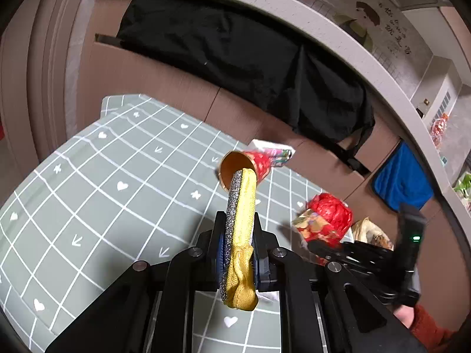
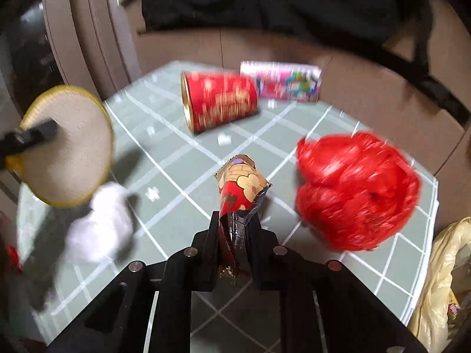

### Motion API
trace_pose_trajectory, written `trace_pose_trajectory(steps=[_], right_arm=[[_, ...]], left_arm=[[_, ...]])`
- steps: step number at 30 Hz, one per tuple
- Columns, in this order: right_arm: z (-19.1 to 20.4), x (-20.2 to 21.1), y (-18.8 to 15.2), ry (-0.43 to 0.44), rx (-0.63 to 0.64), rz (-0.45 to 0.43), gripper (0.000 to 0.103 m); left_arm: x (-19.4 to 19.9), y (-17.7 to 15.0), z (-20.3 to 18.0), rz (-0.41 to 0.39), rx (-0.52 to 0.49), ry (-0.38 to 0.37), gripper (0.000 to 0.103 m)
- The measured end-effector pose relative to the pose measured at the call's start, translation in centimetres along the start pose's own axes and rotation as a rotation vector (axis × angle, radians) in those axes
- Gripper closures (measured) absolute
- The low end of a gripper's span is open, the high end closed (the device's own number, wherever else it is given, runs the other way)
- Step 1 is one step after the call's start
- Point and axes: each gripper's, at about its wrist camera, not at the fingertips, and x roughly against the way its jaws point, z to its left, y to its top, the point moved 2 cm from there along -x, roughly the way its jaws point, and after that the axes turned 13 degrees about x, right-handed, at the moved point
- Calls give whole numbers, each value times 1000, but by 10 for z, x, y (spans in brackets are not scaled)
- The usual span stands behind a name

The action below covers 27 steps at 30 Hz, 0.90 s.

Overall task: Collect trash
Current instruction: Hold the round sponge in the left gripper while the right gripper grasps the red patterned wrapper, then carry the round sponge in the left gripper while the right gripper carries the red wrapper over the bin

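My left gripper (image 1: 240, 220) is shut on a round yellow scouring pad (image 1: 244, 203) with a silver glitter edge, held edge-on above the checked table (image 1: 117, 161). In the right wrist view the pad (image 2: 67, 147) shows its pale flat face at the left. My right gripper (image 2: 235, 220) is shut on a crumpled red and tan snack wrapper (image 2: 241, 188), which sticks up from the jaws. Close to the wrapper's right sits a red plastic bag (image 2: 356, 191). A red paper cup (image 2: 220, 103) lies on its side farther back, beside a pink packet (image 2: 287, 83).
A crumpled white tissue (image 2: 100, 226) lies at the left under the pad. A pale yellow plastic bag (image 2: 441, 279) hangs off the table's right edge. Cardboard boxes draped with black cloth (image 1: 235, 53) stand behind the table, with a blue cloth (image 1: 400, 176) at the right.
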Motion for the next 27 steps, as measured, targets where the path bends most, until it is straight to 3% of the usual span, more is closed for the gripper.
trace_pose_trajectory(steps=[3, 8, 10, 14, 18, 21, 24, 27], right_arm=[[2, 20, 2, 109, -34, -51, 88], [35, 19, 5, 346, -28, -44, 87], [54, 10, 5, 400, 15, -17, 87], [77, -22, -3, 380, 46, 90, 87], [68, -30, -9, 399, -27, 107, 88], [61, -21, -7, 370, -34, 78, 88], [47, 3, -4, 354, -48, 0, 88], [33, 35, 3, 277, -42, -91, 88]], left_arm=[[1, 3, -1, -14, 4, 2, 88], [3, 4, 4, -15, 29, 10, 88], [5, 3, 8, -13, 42, 12, 88], [16, 6, 14, -30, 52, 20, 88], [32, 16, 16, -75, 58, 24, 88], [42, 25, 4, -114, 40, 9, 88], [48, 32, -16, -152, -3, -9, 88], [52, 33, -44, -187, -58, -33, 88]])
